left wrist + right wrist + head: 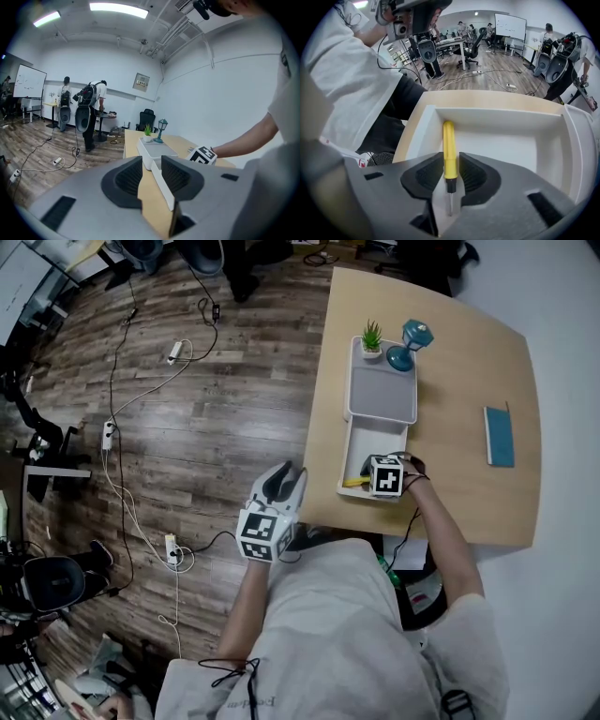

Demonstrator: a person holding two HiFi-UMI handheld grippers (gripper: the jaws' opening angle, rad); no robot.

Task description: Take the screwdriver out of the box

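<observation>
A screwdriver (449,150) with a yellow handle and a thin metal shaft lies in the open white box (501,123) at the near end of the table. My right gripper (451,165) points steeply down into the box, its jaws standing on either side of the handle without pressing on it. In the head view only the handle's yellow end (353,482) shows beside the right gripper (379,475) in the box (364,439). My left gripper (282,482) hangs open and empty off the table's left edge; in its own view the left gripper (151,174) holds nothing.
A closed white case (382,392) lies beyond the open box, with a small potted plant (372,336) and a blue lamp (410,341) at its far end. A blue book (499,435) lies at the right. Cables and power strips (174,352) cross the wooden floor at the left.
</observation>
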